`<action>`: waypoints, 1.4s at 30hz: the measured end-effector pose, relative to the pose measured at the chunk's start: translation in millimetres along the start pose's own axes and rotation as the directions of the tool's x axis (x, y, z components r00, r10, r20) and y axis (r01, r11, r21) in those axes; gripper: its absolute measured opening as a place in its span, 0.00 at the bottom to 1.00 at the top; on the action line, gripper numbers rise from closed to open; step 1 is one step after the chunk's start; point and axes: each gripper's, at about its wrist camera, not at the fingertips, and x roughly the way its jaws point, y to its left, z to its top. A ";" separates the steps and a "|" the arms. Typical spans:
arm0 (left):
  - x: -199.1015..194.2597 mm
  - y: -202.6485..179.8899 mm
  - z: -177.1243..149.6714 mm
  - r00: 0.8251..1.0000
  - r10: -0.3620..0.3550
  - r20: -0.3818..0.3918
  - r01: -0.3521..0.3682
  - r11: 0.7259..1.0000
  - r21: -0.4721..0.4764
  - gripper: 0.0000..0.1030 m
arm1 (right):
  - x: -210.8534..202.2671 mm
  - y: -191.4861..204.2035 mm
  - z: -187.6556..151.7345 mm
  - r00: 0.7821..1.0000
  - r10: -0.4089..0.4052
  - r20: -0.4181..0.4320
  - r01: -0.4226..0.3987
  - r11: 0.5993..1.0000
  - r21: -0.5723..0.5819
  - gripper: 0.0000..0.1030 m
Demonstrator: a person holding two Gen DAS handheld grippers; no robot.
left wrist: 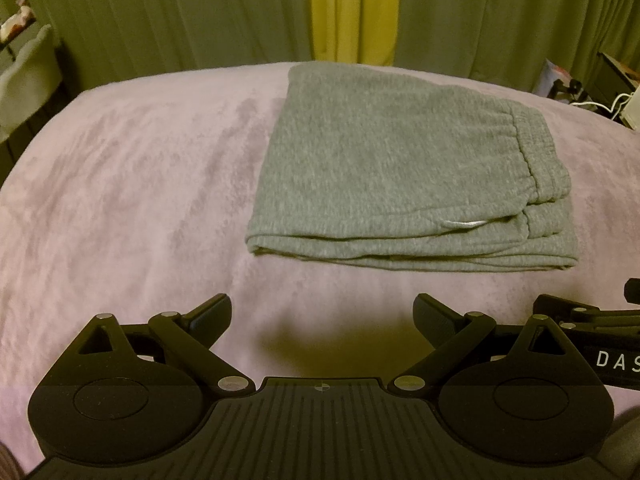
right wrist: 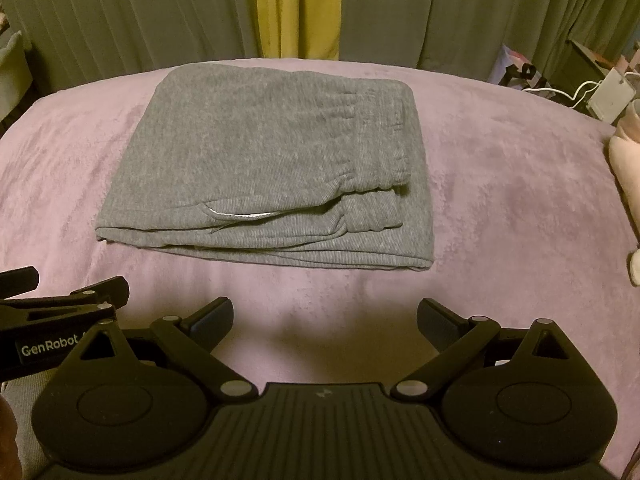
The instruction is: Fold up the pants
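Both claws, the left claw [left wrist: 322, 316] and the right claw [right wrist: 325, 318], gape wide and hold nothing. The folded gray sweatpants [right wrist: 264, 168] lie on the pink bed [right wrist: 500, 200] at twelve o'clock. A careless nudge could spill the stacked layers.

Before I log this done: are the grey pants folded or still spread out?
Folded: the grey pants lie as a compact stacked rectangle, layered edges showing in front.

One pair of grey sweatpants [right wrist: 264, 168], folded, lies at twelve o'clock; one pink blanket [right wrist: 500, 200] lies under it; two grippers show, left gripper [left wrist: 322, 316] and right gripper [right wrist: 325, 318]; one green curtain [right wrist: 440, 12] hangs behind.
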 end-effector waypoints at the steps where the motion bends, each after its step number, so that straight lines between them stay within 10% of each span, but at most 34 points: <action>1: -0.2 0.1 -0.3 1.000 0.000 0.000 0.000 1.000 -0.002 0.97 | 0.1 0.1 0.2 1.000 0.000 -0.001 0.000 1.000 0.000 0.96; 42: -4.3 0.1 0.8 1.000 -0.014 0.028 0.014 1.000 -0.013 0.97 | 3.0 -2.3 0.2 1.000 -0.005 0.002 0.005 1.000 0.000 0.96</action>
